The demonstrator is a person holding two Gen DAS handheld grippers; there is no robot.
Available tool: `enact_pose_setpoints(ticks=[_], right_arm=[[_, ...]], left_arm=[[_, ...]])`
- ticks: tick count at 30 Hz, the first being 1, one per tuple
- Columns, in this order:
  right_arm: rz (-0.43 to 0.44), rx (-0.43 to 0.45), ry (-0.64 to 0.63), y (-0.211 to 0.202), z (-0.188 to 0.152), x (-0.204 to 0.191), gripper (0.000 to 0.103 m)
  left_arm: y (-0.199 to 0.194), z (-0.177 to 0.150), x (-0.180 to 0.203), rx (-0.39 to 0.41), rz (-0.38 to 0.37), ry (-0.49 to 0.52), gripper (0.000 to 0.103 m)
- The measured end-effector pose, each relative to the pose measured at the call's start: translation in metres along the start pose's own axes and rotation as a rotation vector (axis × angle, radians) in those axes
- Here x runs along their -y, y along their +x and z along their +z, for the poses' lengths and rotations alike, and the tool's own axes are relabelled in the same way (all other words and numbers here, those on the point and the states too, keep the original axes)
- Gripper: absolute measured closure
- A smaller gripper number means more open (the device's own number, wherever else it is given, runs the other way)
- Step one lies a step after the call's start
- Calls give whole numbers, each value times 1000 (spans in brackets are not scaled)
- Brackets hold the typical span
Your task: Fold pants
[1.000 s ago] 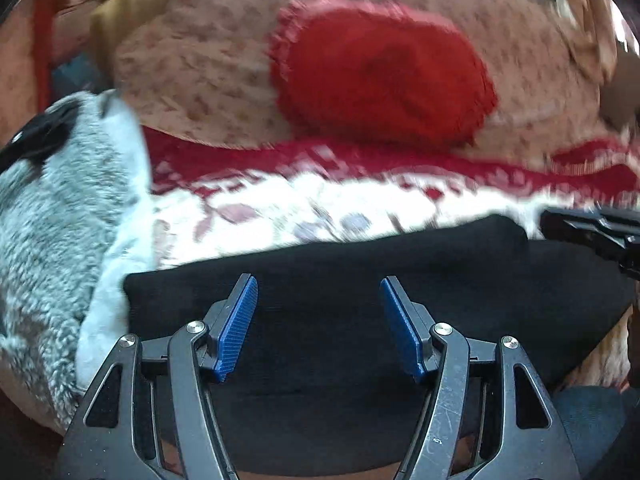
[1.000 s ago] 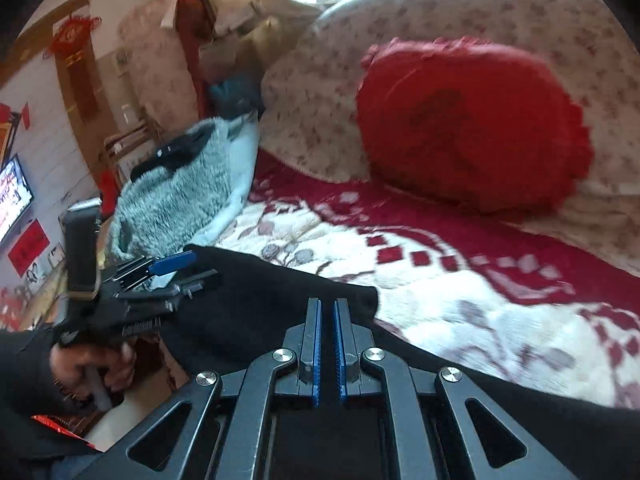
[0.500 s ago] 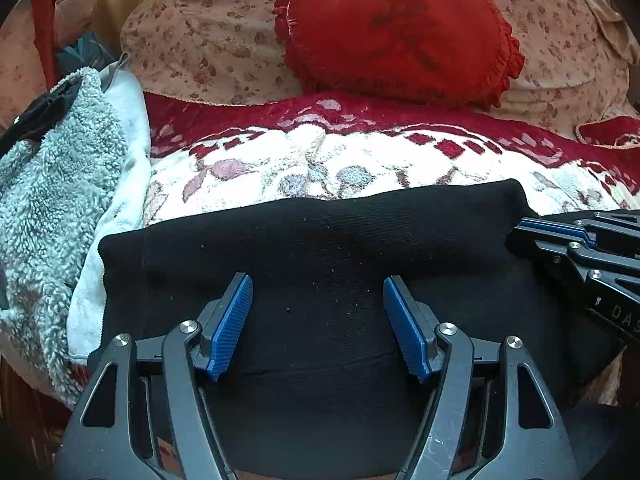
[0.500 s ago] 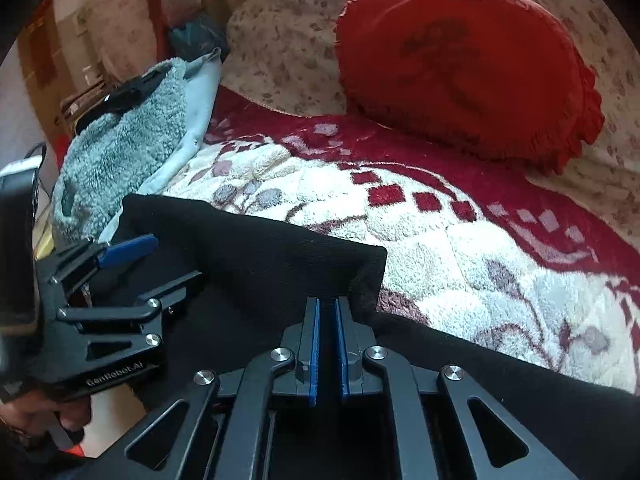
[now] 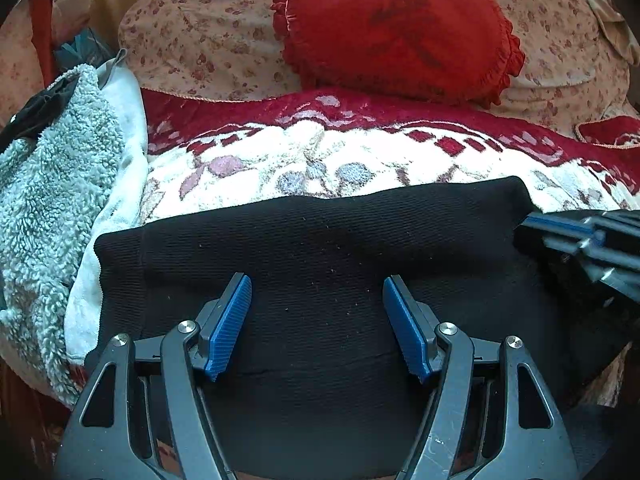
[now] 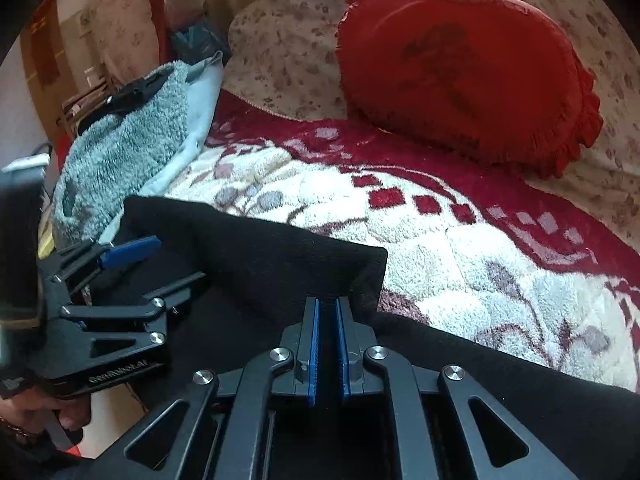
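The black pants (image 5: 320, 240) lie folded across the red and white blanket (image 5: 320, 156), their far edge running left to right. My left gripper (image 5: 317, 284) hovers over the middle of them, open, with nothing pinched between its blue pads. At the pants' right end my right gripper (image 5: 560, 232) comes in from the side. In the right wrist view my right gripper (image 6: 327, 302) is shut on the pants (image 6: 260, 256) just beside their upturned corner. The left gripper (image 6: 168, 266) shows at the left, held by a hand (image 6: 40, 412).
A red frilled cushion (image 5: 396, 28) leans on the flowered backrest (image 5: 200, 40) behind the blanket. A grey fleece garment (image 5: 48, 200) with a white lining is heaped at the left, against the pants' left end. Bare blanket (image 6: 460, 264) lies to the right.
The right gripper has sunk with the pants' edge, and the fabric now rests flatter on the blanket. The left gripper has tipped slightly and stayed open over the cloth.
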State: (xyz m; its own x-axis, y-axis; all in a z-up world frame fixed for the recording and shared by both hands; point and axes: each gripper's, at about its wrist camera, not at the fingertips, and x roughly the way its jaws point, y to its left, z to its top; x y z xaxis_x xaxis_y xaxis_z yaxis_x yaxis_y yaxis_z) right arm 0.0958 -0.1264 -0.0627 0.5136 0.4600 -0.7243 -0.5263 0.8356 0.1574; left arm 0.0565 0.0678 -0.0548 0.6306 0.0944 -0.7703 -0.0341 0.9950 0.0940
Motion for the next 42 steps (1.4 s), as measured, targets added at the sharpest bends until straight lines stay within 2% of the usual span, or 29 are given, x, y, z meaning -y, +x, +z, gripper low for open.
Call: enact_pose_setpoints(ticks=[2, 4, 9, 11, 13, 15, 18, 20, 21, 23, 25, 28, 31, 34, 37, 39, 42], right_arm=[[-14, 66, 46, -21, 1, 8, 96], [-123, 141, 80, -51, -3, 22, 93], [-281, 209, 260, -119, -30, 81, 87], [-351, 229, 319, -146, -46, 102, 87], [-439, 264, 386, -178, -67, 121, 87], [-463, 293, 468, -204, -85, 138, 87], [-346, 410, 678, -243, -130, 169, 87], [-218, 473, 874, -254, -169, 195, 87], [-152, 488, 970, -254, -187, 208, 87], [-84, 482, 1079, -251, -208, 220, 87], [-19, 460, 1128, -244, -219, 222, 86], [60, 442, 1180, -233, -228, 213, 75], [134, 418, 1253, -215, -235, 208, 68], [141, 410, 1300, -205, -240, 206, 68], [173, 466, 1348, -203, -242, 211, 68], [190, 498, 1328, -203, -239, 214, 68], [185, 458, 1302, -199, -232, 213, 68]], left_arm=[[0, 0, -1, -2, -5, 1, 35], [1, 0, 0, 1, -1, 6, 35], [0, 0, 0, -4, -3, -2, 34], [-5, 5, -6, -31, -28, -50, 34], [-19, 8, -9, -35, -112, -141, 34], [-35, 7, 1, -16, -167, -165, 34], [-63, 0, 29, 33, -256, -162, 34], [-78, -5, 52, 58, -306, -108, 34], [-81, -6, 57, 65, -306, -92, 34], [-84, -5, 65, 83, -285, -58, 34], [-76, -3, 66, 44, -286, -55, 34], [-61, -2, 61, -20, -275, -86, 34], [-62, -7, 58, -26, -276, -97, 34], [-63, -7, 61, -22, -273, -87, 34], [-60, -7, 61, -38, -275, -85, 34], [-58, -7, 61, -49, -276, -89, 34], [-57, -7, 59, -47, -279, -91, 34]])
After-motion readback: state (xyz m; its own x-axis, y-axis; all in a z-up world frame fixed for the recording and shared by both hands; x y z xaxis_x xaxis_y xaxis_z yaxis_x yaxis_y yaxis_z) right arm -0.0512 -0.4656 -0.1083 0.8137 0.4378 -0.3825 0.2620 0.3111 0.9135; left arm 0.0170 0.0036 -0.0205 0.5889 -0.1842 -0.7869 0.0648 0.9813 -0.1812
